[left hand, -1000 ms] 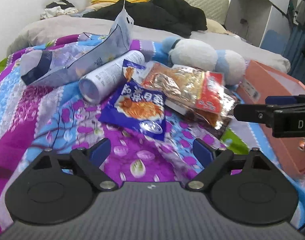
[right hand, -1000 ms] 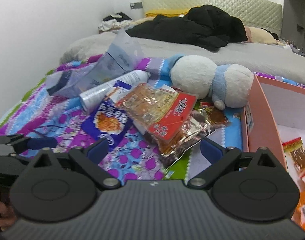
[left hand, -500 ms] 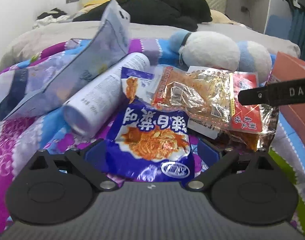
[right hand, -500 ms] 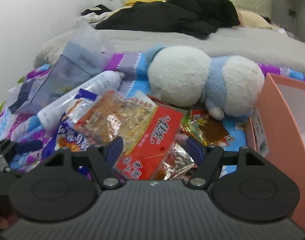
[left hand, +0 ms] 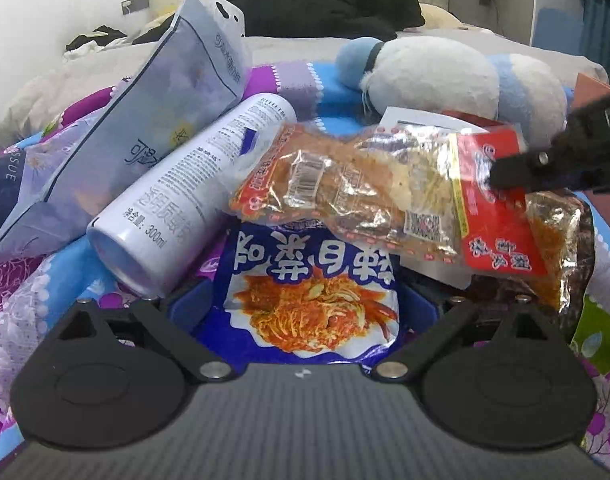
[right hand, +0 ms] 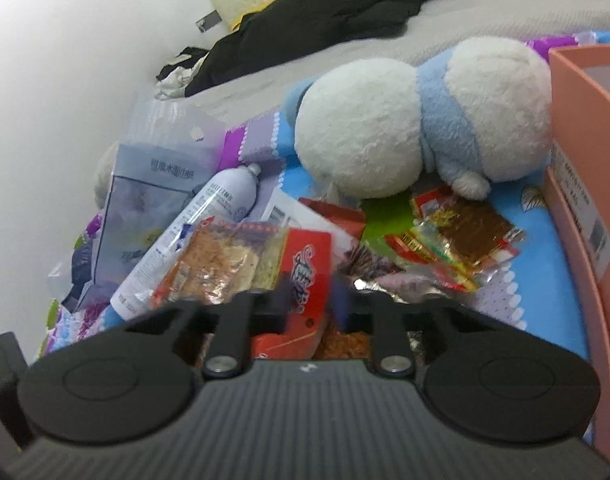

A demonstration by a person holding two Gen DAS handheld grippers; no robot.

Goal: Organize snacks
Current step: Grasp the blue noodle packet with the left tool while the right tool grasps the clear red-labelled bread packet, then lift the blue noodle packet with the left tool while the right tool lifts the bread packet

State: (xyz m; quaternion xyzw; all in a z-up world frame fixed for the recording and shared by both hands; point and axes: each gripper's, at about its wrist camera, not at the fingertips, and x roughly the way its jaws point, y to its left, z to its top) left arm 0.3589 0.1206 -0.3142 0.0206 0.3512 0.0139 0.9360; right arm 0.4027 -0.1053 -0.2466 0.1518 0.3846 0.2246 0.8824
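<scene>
The snacks lie heaped on a flowered blanket (left hand: 21, 304) on the bed, near a white-and-blue plush toy (right hand: 405, 120) and left of a pink box (right hand: 593, 168). The right gripper (right hand: 309, 304) has just been closing, and its fingers now pinch the red end of a clear snack pack (right hand: 241, 256), which lies on top of the heap; the left wrist view shows the same gripper reaching in from the right onto that red end. The left gripper (left hand: 305, 308) has its fingers spread to either side of a blue noodle bag (left hand: 313, 288), its pads not pressing it. That bag lies partly under the clear pack, with a white spray can (left hand: 193, 200) lying on its side just to its left and a pale tissue pack (left hand: 157, 112) leaning beyond. A small red-and-gold packet (right hand: 461, 236) rests on the blanket near the box, apart from the heap.
</scene>
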